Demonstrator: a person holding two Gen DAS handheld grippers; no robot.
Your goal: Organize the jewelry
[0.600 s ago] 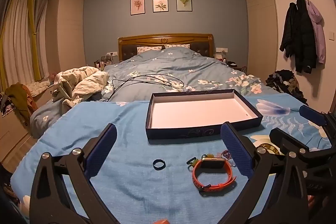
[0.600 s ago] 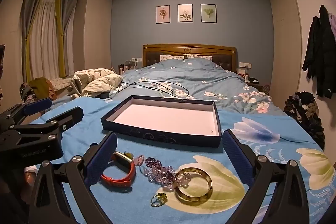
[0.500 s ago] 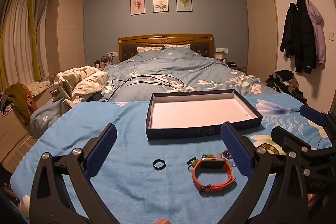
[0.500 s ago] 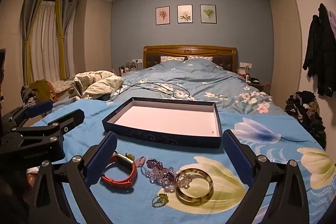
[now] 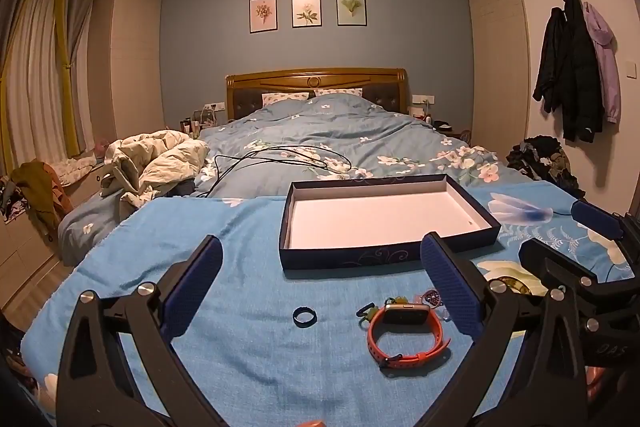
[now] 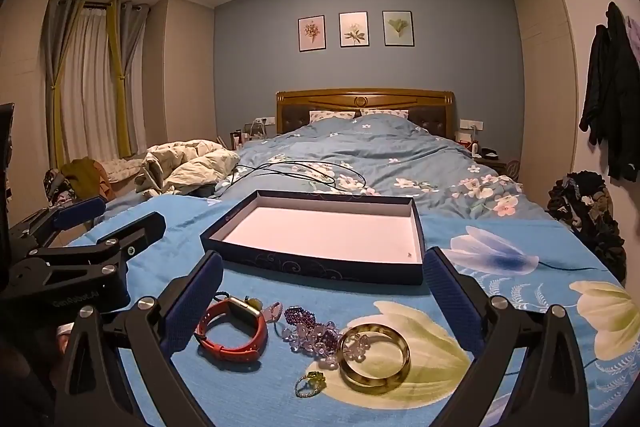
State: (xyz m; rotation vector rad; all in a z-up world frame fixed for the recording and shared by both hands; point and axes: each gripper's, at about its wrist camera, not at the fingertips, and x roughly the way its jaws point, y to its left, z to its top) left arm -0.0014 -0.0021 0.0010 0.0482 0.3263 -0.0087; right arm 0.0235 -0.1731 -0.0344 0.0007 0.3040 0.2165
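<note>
A dark blue box [image 5: 384, 256] with a white, empty floor lies on the blue bedspread; it also shows in the right wrist view [image 6: 320, 269]. In front of it lie an orange-strapped watch [image 5: 404, 337] [image 6: 232, 327], a small dark ring [image 5: 305, 317], purple beads [image 6: 310, 333], an amber bangle [image 6: 374, 357] and a green ring [image 6: 311, 383]. My left gripper [image 5: 320, 295] is open above the dark ring and watch. My right gripper [image 6: 320, 307] is open above the beads and bangle. Both are empty.
A black cable [image 5: 280, 161] lies on the floral duvet behind the box. A crumpled cream quilt [image 5: 156, 159] sits at the left. Coats [image 5: 576, 67] hang on the right wall. The left gripper's body shows at the left of the right wrist view [image 6: 76, 267].
Both grippers have risen and pulled back slightly; the jewelry and box sit a little lower in both views. Nothing was taken hold of.
</note>
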